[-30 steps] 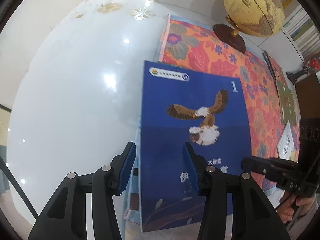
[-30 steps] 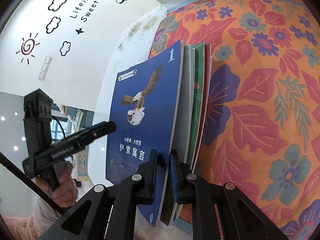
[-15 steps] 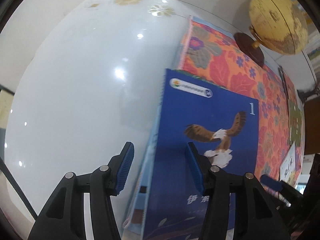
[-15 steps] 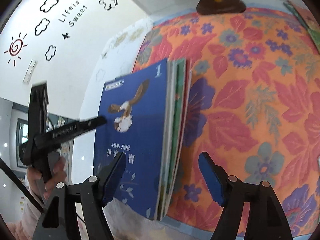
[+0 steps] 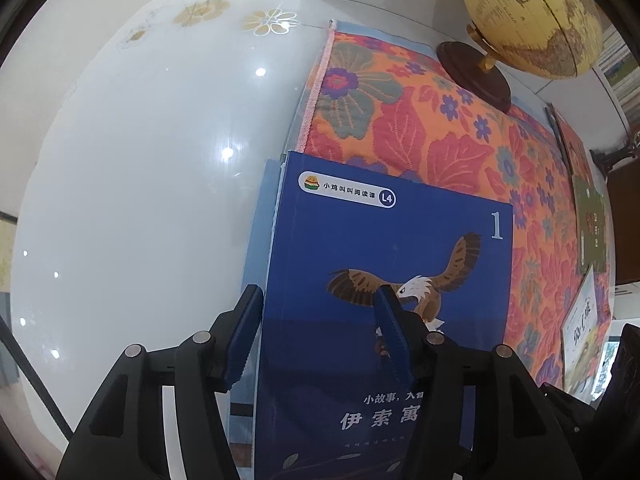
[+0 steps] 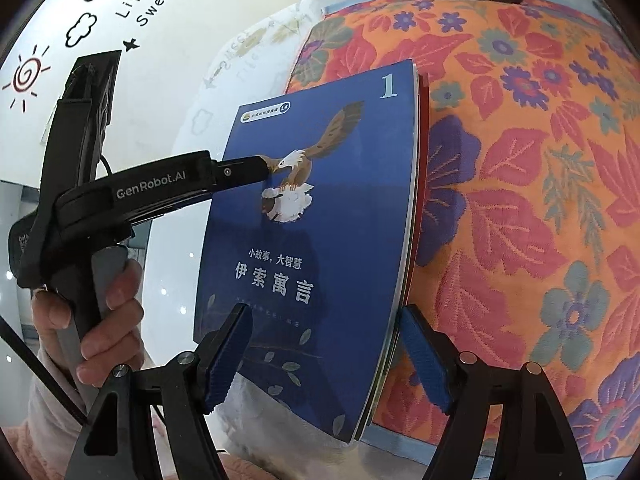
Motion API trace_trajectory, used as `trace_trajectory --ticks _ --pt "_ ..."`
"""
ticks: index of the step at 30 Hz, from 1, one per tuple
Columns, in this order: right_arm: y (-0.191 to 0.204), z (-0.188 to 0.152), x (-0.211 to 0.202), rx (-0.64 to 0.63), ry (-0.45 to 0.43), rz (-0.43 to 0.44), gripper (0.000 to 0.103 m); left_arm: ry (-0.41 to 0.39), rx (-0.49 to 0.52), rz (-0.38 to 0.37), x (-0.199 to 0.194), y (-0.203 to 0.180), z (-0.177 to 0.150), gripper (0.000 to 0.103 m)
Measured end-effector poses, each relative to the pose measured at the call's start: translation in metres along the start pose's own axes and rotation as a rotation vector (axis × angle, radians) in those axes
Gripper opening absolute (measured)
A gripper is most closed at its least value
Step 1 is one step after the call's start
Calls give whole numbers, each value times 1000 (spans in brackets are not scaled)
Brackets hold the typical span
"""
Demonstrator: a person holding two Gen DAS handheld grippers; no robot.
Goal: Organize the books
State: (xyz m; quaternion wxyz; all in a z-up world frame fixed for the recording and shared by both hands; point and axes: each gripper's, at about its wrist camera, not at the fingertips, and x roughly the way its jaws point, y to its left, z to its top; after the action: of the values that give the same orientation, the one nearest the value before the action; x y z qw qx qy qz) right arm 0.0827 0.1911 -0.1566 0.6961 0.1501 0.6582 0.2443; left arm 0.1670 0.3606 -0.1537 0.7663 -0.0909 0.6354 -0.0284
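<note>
A blue book with an eagle on its cover (image 5: 384, 272) tops a small stack (image 6: 320, 220) that lies partly on the floral cloth and partly on the white table. My left gripper (image 5: 318, 340) points down over the stack's left edge. Its jaws are opening, one pad off the left side and the other above the cover, and neither presses on it. In the right wrist view one of its fingers (image 6: 240, 170) reaches the eagle. My right gripper (image 6: 326, 356) is opening too. The stack's near right corner sits between its pads, untouched.
The orange floral cloth (image 5: 400, 120) covers the right part of the glossy white table (image 5: 140, 180). A globe (image 5: 532, 12) on a wooden base (image 5: 472, 68) stands at the back. More books (image 5: 592, 216) lie along the cloth's right side. A person's hand (image 6: 104, 320) holds the left gripper's handle.
My right gripper was shut on the stack's edge and has opened and let it go. My left gripper slid along the book's left edge, and its jaws have widened a little.
</note>
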Motion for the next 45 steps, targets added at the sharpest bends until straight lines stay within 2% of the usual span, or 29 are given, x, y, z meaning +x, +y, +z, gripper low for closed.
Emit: trace_trajectory --ticks 2,8,12,18,21,23,25,30,34,37,40,42,44,45 --pt "-3 -2 -5 6 -17 15 75 0 -16 2 -1 4 -1 55" --pt "-26 -6 -47 -15 -131 15 75 -53 -71 97 -27 26 -6 54" --pt "-53 -8 -84 -13 -197 18 73 -92 -116 116 -52 20 -15 54" --pt "-112 -14 -160 43 -345 87 72 -124 -98 72 -68 -44 -28 54" --pt "-141 -16 -191 49 -366 113 72 -114 -47 47 -63 -97 -35 54" --pt "-165 -23 -213 55 -365 124 72 -92 -25 28 -54 -131 -39 54" --pt "-190 -29 -230 64 -361 97 72 -45 4 -23 -41 -167 -46 55" --pt "-265 -50 -263 125 -326 -35 73 81 103 -76 5 -256 -74 55" --pt "-312 -53 -266 131 -266 -120 72 172 164 -81 40 -310 -95 55" --pt "-339 -50 -256 121 -200 -160 72 219 182 -83 58 -335 -108 55" --pt "-362 -50 -241 137 -118 -107 72 258 179 -67 74 -347 -116 55" --pt "-364 -56 -226 112 -32 -94 73 239 189 -46 74 -352 -119 59" --pt "-357 -62 -224 28 -28 -115 73 233 195 -40 74 -356 -123 59" --pt "-357 -67 -224 26 -13 -105 73 233 195 -40 74 -357 -123 59"
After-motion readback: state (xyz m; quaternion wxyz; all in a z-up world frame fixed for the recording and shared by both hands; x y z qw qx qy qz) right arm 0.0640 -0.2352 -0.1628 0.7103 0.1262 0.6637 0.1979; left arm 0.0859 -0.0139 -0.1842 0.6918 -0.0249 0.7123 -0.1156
